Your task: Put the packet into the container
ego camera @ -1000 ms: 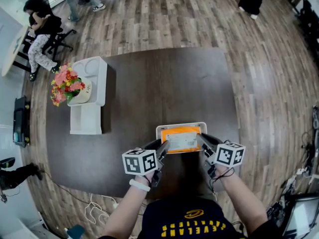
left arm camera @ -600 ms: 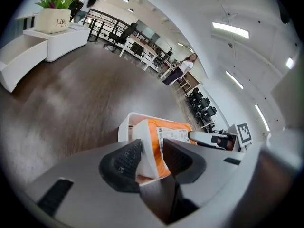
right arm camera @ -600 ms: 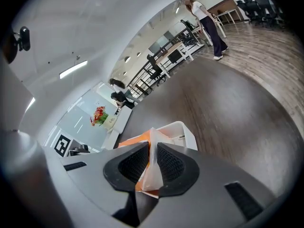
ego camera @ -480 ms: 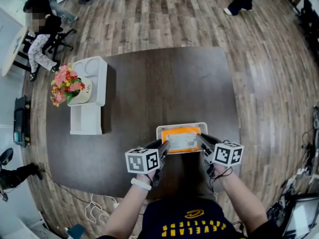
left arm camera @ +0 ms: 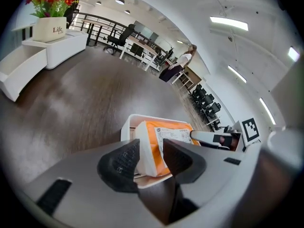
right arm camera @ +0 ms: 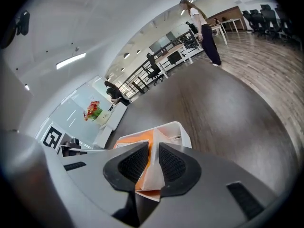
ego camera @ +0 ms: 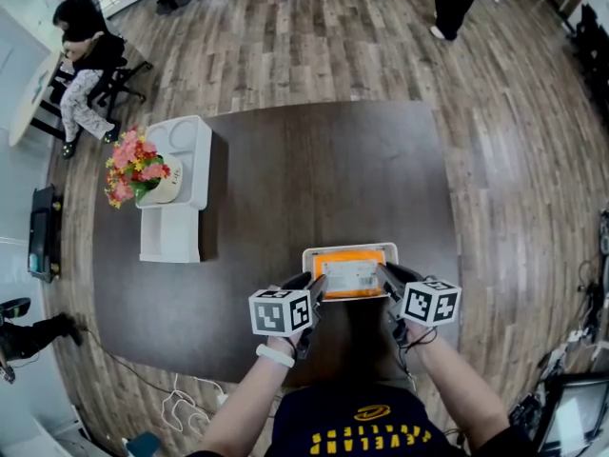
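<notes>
While the left gripper [ego camera: 314, 291] and right gripper [ego camera: 385, 277] each clamp an end of the packet [ego camera: 348, 272], resting partly in the container [ego camera: 348, 248], lower both ends evenly so it seats flat before letting go.

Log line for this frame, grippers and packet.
left gripper: shut on packet | right gripper: shut on packet | packet: orange, over container, not released | container: white, on table, near edge

Orange-and-white packet [ego camera: 348, 274], white container [ego camera: 348, 248], dark brown table [ego camera: 314, 179].
</notes>
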